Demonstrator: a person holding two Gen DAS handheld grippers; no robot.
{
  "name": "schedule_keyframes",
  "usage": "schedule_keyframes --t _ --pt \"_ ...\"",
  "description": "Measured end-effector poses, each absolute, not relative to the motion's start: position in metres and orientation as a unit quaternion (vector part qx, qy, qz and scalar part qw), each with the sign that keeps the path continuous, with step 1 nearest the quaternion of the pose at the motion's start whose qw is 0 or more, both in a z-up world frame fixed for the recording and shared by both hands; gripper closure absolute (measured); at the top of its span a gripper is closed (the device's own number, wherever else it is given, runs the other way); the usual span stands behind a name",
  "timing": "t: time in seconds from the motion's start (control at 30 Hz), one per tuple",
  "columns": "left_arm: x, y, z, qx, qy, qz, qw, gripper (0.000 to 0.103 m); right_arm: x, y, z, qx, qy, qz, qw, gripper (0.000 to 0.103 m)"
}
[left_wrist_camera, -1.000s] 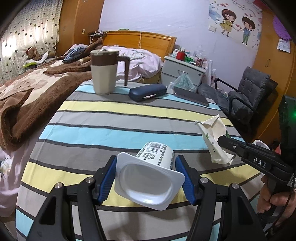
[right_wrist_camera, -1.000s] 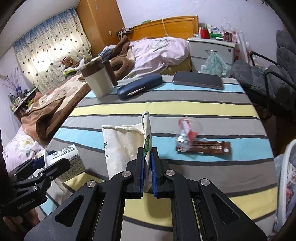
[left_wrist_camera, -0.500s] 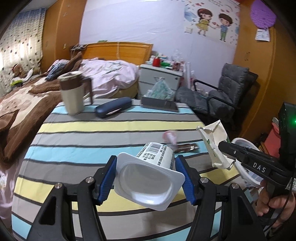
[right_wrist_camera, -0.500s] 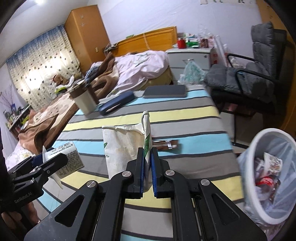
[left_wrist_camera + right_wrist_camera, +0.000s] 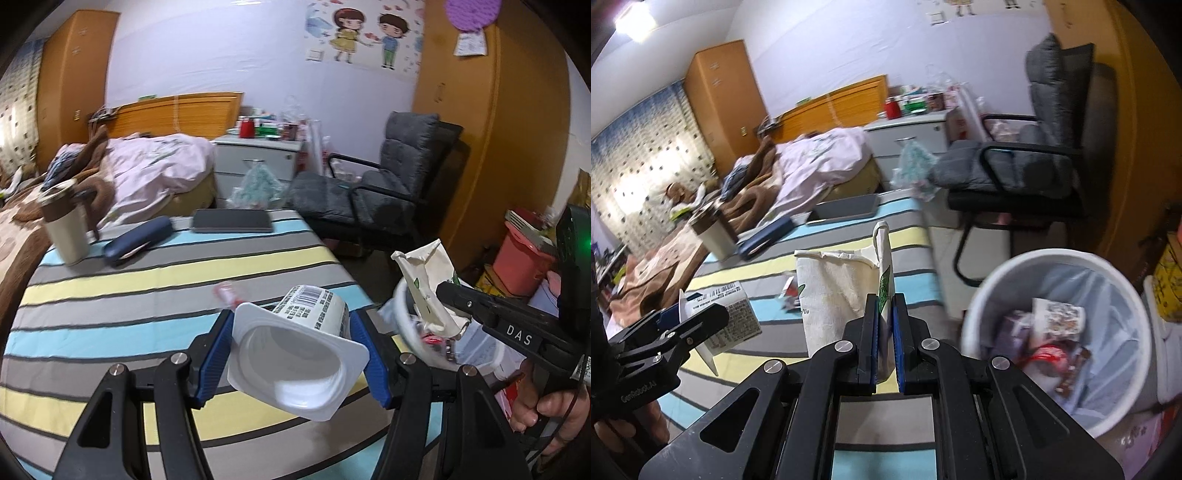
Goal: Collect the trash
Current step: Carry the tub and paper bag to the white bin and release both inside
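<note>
Both grippers swung binward: one cup [image 5: 295, 354], one carton [image 5: 846, 291].

Trash bin [image 5: 982, 295] right of striped table [image 5: 908, 225].

Bedroom — bed [image 5: 147, 166], wardrobe [image 5: 724, 99], armchair [image 5: 388, 177]

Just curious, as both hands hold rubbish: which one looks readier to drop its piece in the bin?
Probably the right claw: its paper carton hangs beside the white bin, while the left claw's yogurt cup remains over the table.
</note>
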State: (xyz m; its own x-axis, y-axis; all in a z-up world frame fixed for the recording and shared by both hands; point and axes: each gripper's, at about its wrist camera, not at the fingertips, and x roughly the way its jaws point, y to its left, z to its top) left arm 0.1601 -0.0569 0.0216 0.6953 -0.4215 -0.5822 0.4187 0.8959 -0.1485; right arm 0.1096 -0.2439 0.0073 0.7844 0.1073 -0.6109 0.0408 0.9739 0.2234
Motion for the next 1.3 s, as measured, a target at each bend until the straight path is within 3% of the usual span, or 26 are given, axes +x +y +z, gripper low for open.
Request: schedule_keyframes --t 0.4,0.67,0.73,0.87,0.97,1.0,1.03,1.3 --pt "0.16 -0.15 0.024 0.017 0.321 -0.309 0.895 0.037 0.083 -0.322 0.002 0.139 0.324 -0.066 0.934 0.094" --pt "0.16 -0.206 0.013 0.035 0.336 -0.35 0.874 0.043 0.072 -0.361 -0.01 0.146 0.344 -0.107 0.921 0.094" --pt "0.162 -0.217 0.008 0.04 0.345 -0.356 0.868 0.05 0.071 -0.367 -0.014 0.151 0.351 -0.115 0.917 0.094" --pt "0.163 -0.211 0.009 0.036 0.35 -0.343 0.871 0.05 0.072 -0.373 -0.017 0.16 0.355 -0.112 0.914 0.094" --pt "0.157 -0.201 0.015 0.043 0.334 -0.331 0.882 0.039 0.074 -0.374 -0.018 0.165 0.353 -0.108 0.915 0.094" --pt "0.157 -0.199 0.011 0.041 0.341 -0.33 0.879 0.028 0.074 -0.373 -0.018 0.168 0.351 -0.105 0.915 0.094" --pt "0.156 -0.199 0.007 0.045 0.35 -0.327 0.877 0.025 0.074 -0.374 -0.019 0.17 0.349 -0.103 0.916 0.094" --pt "0.135 -0.207 -0.026 0.049 0.392 -0.362 0.844 0.024 0.061 -0.382 -0.017 0.176 0.34 -0.118 0.916 0.094"
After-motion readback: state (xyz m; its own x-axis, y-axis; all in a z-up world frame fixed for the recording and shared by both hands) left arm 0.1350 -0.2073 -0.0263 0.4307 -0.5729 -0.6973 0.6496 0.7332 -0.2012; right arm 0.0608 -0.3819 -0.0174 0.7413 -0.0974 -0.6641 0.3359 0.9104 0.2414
